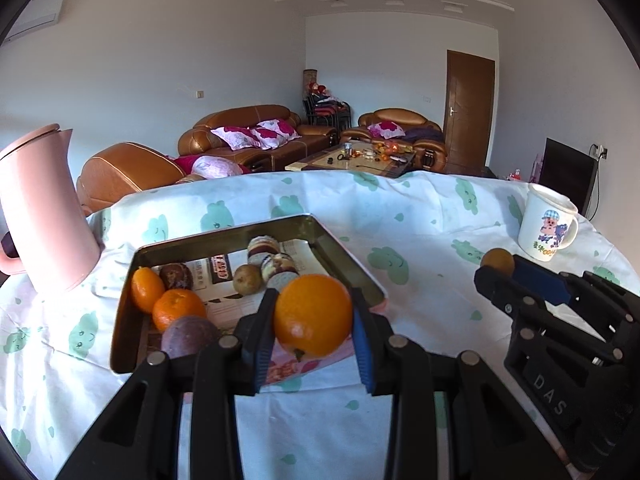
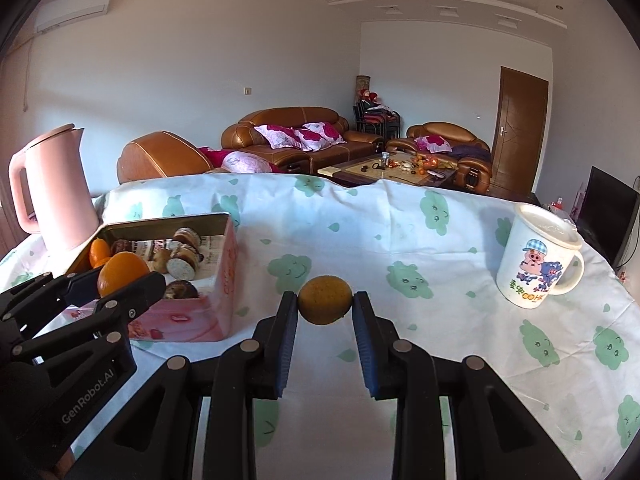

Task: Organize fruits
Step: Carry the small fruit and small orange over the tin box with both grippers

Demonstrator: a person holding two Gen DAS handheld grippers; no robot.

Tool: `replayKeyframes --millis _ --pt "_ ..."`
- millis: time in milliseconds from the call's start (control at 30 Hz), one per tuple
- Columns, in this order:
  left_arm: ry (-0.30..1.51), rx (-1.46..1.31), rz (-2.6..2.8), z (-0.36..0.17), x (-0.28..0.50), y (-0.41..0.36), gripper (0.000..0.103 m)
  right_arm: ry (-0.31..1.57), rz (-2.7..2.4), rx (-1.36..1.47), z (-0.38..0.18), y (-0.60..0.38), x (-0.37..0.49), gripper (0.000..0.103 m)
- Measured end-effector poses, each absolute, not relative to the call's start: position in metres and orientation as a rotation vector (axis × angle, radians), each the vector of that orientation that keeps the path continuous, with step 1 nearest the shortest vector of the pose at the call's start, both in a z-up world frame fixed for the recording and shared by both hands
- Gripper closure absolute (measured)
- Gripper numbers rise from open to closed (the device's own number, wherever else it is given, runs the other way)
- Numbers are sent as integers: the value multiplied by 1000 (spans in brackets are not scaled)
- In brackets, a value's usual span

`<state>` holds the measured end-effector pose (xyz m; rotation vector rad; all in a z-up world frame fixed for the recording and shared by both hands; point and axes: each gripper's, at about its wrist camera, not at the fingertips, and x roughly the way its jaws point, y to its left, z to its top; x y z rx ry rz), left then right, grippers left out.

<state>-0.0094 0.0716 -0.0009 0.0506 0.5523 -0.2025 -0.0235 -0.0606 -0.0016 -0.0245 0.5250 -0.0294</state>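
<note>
My left gripper [image 1: 314,300] is shut on a large orange [image 1: 313,316], which hangs just above the near right corner of an open metal tin [image 1: 248,227]. In the tin lie a small oval orange fruit [image 1: 146,290], a mandarin [image 1: 178,308], a dark purple fruit [image 1: 190,336], a brownish fruit [image 1: 247,279] and several wrapped pastries. My right gripper [image 2: 325,300] is shut on a small brownish-yellow fruit [image 2: 325,300] over the tablecloth, to the right of the tin [image 2: 224,280]. The right wrist view shows the left gripper [image 2: 120,280] with the orange [image 2: 122,276] at the tin's near edge.
A pink kettle [image 1: 44,216] stands left of the tin. A white cartoon mug [image 2: 536,260] with a lid stands at the right of the table. The cloth with green prints [image 2: 400,240] covers the table; brown sofas and a coffee table lie beyond its far edge.
</note>
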Motion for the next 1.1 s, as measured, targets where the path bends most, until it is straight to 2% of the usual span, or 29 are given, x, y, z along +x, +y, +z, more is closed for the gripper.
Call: replayKeyframes --millis 633,1100 --pt "570 -1 -8 -3 42 148 67 503 120 25 14 27 38 72" --pt "619 12 52 -13 68 156 67 616 132 57 -8 41 102 72"
